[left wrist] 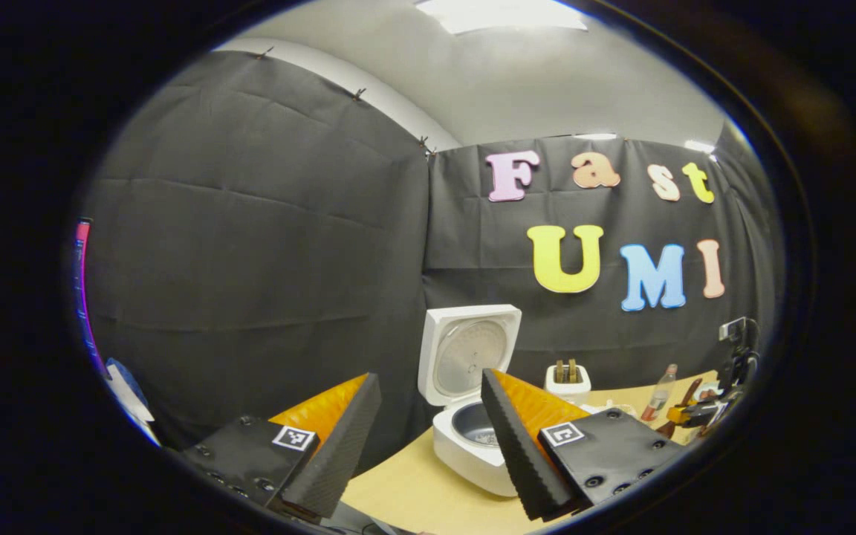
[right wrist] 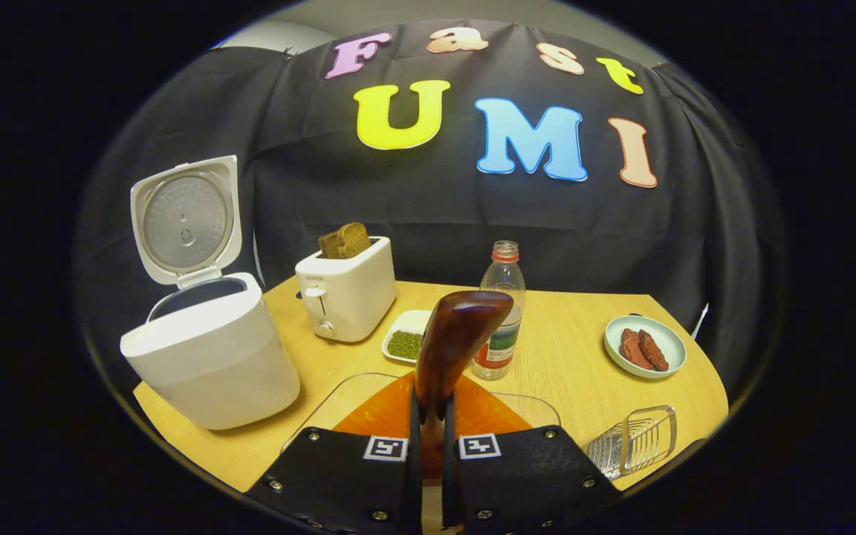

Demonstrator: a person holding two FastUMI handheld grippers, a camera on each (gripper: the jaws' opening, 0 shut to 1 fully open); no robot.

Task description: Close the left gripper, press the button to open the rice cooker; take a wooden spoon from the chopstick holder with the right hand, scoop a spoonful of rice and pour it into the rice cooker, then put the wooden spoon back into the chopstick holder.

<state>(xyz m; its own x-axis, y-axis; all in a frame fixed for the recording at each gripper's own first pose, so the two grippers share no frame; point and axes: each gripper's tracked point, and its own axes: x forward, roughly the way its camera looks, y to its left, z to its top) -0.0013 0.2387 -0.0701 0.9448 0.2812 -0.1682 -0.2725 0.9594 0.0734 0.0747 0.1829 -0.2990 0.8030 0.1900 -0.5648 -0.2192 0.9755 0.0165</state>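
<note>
In the left gripper view, the left gripper point(left wrist: 428, 438) has its two fingers wide apart and nothing is between them. Beyond the fingers stands the white rice cooker point(left wrist: 472, 446) on the wooden counter point(left wrist: 413, 490), near its left edge, with the lid point(left wrist: 467, 355) standing upright and open and the dark inner pot visible. Behind and to the right of the cooker is a white toaster point(left wrist: 568, 383) with bread slices in its slots. Further right stands a clear bottle point(left wrist: 660, 394), and at the far right edge the other gripper point(left wrist: 695, 412) is seen small, with a brown handle in it.

In the right gripper view, the right gripper point(right wrist: 428, 431) has its fingers pressed together on the wooden spoon point(right wrist: 454, 345), which points up and forward from the fingers. The rice cooker point(right wrist: 209, 357) is at the left of the counter point(right wrist: 584, 357), its lid point(right wrist: 184, 219) open. To its right are the toaster point(right wrist: 345, 293) with bread, a small white dish of green beans point(right wrist: 404, 342), and the bottle point(right wrist: 502, 312) just behind the spoon. At the right is a pale bowl point(right wrist: 645, 345) with two brown sausages, and nearer, a clear rack point(right wrist: 636, 442). A clear container point(right wrist: 339, 405) lies under the gripper; I cannot tell what it holds.
</note>
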